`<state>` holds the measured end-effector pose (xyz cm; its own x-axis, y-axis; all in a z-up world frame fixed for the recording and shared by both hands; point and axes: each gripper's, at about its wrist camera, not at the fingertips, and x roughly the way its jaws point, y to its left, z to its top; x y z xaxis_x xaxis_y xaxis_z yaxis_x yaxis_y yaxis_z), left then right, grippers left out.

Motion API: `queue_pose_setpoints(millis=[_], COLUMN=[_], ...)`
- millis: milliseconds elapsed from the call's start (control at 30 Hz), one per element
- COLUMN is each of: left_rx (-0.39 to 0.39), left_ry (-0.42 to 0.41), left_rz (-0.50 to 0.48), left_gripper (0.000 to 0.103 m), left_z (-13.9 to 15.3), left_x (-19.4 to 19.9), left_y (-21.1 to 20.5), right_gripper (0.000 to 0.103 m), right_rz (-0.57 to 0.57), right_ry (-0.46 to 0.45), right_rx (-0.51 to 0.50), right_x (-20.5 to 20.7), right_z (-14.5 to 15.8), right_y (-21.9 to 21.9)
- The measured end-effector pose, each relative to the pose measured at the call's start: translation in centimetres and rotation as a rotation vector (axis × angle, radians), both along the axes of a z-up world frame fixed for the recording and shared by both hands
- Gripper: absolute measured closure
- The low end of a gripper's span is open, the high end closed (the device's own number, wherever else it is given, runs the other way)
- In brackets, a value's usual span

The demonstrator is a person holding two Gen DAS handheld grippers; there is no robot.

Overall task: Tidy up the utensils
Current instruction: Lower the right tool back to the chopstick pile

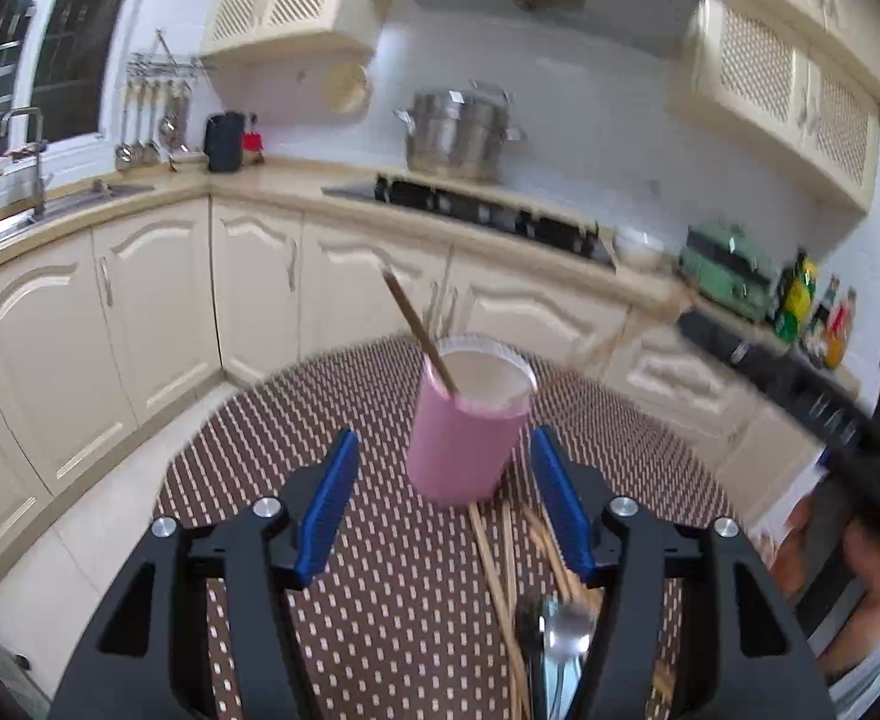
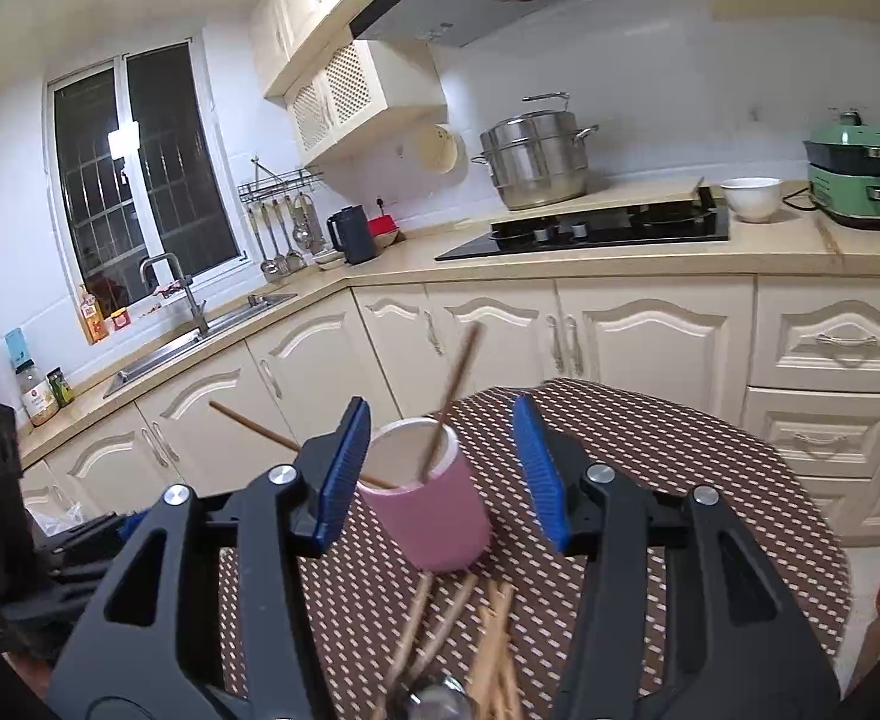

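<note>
Tabletop (image 1: 380, 600) carrying all items. Pink cup (image 1: 466, 438) standing upright mid-tabletop, holding chopstick (image 1: 419, 333). Loose chopsticks (image 1: 493, 564) and spoon (image 1: 565, 636) lying just beside cup. Left tool (image 1: 442, 456) and right tool (image 2: 440, 444) both hovering spread, gripping nothing.
</note>
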<state>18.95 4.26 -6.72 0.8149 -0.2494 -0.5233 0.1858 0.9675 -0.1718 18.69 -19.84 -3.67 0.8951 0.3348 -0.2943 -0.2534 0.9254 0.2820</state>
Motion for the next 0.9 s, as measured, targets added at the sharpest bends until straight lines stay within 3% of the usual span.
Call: queue_pose_setpoints(millis=[167, 267, 367, 433, 533, 667, 800, 900], left_rx=[0.126, 0.198, 0.231, 0.21, 0.156, 0.144, 0.207, 0.211], left_ry=[0.171, 0.315, 0.412, 0.467, 0.495, 0.536, 0.554, 0.564], left_rz=[-0.092, -0.146, -0.132, -0.104, -0.072, -0.032, -0.014, -0.025], left_gripper=[0.044, 0.044, 0.044, 0.044, 0.044, 0.044, 0.044, 0.044], left_z=[-2.9, -5.3, -7.5, -8.4, -8.8, -9.2, -9.2, -9.3], left_x=[0.0, 0.7, 1.4, 2.0, 3.1, 5.0, 6.8, 7.6], left_y=[-3.0, -4.7, -5.0, -4.6, -4.0, -3.9, -5.0, -5.6], right_gripper=[0.051, 0.051, 0.051, 0.051, 0.051, 0.051, 0.051, 0.051], right_rz=[-0.017, -0.01, 0.012, 0.031, 0.047, 0.051, 0.07, 0.088], right_ry=[0.071, 0.177, 0.282, 0.358, 0.427, 0.475, 0.518, 0.541], right_rx=[-0.044, -0.074, -0.111, -0.134, -0.141, -0.143, -0.147, -0.144], right_x=[-1.2, -1.3, -1.2, -1.1, -1.0, -0.7, -0.2, 0.1], right_z=[-1.4, -3.2, -4.8, -6.2, -7.8, -9.0, -9.8, -10.4], right_y=[-2.4, -3.6, -3.8, -3.9, -4.1, -4.0, -3.6, -3.5])
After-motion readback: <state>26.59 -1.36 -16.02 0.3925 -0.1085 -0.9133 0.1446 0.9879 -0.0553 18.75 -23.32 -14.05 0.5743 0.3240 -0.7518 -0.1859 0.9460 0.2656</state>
